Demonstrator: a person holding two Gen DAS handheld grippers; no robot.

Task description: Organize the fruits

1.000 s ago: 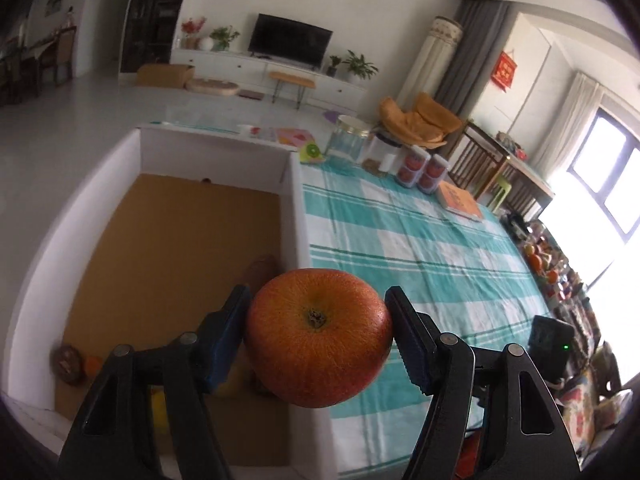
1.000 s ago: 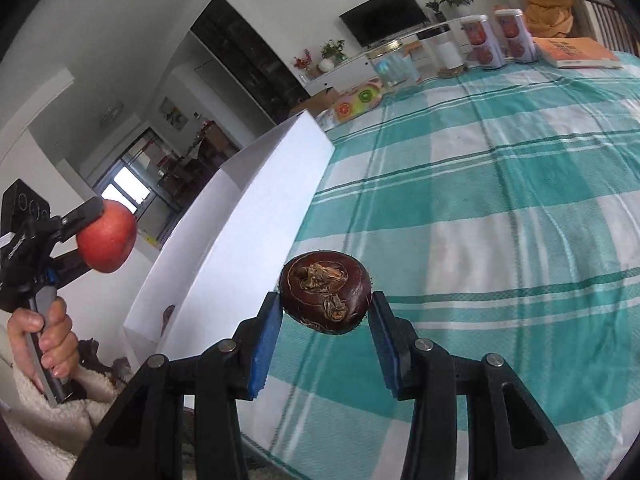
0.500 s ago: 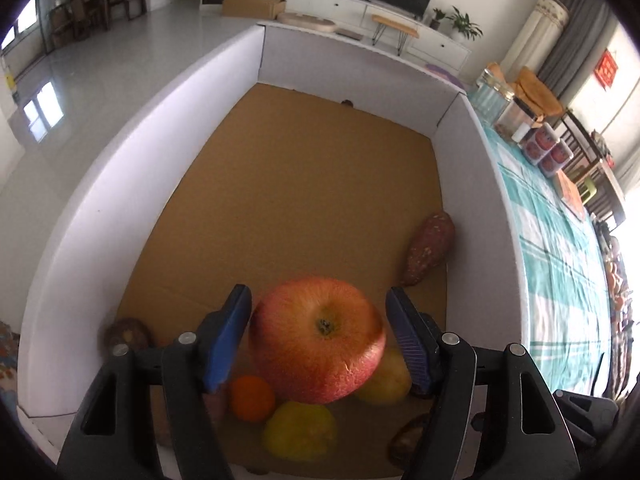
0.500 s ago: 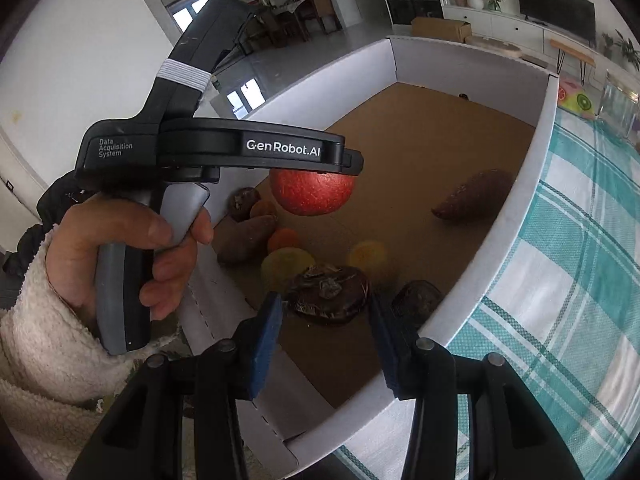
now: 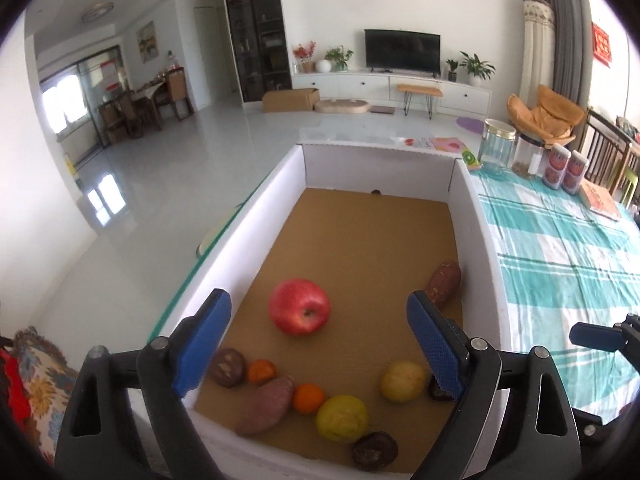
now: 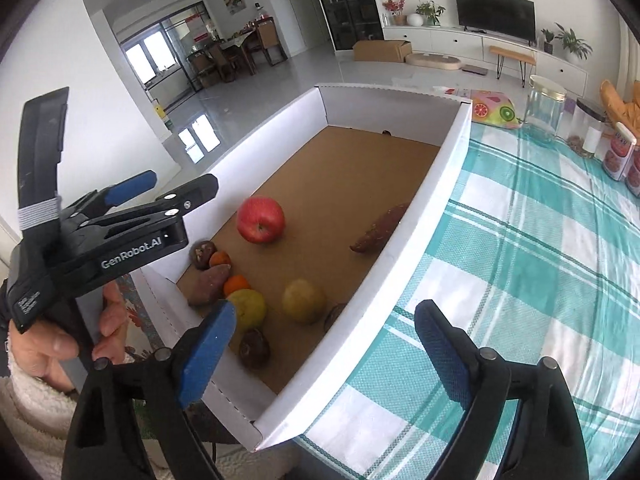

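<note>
Both grippers are wide open and empty right now. The left gripper (image 5: 318, 344) hangs over the near end of the white box (image 5: 478, 216), with the red apple (image 5: 300, 306) sitting on the cardboard floor straight ahead between its jaws. The right gripper (image 6: 324, 354) straddles the box's near right wall, so the left looks closer to the fruit.

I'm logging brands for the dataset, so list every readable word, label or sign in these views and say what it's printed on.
"GenRobot.AI": white print on the side of the left tongs, seen from the right wrist.
Small white print on the left tongs' handle: too small to read.
Red wall hanging: characters too blurred to read.
Red-labelled canisters: print unreadable.
Book: cover text unreadable.
</note>
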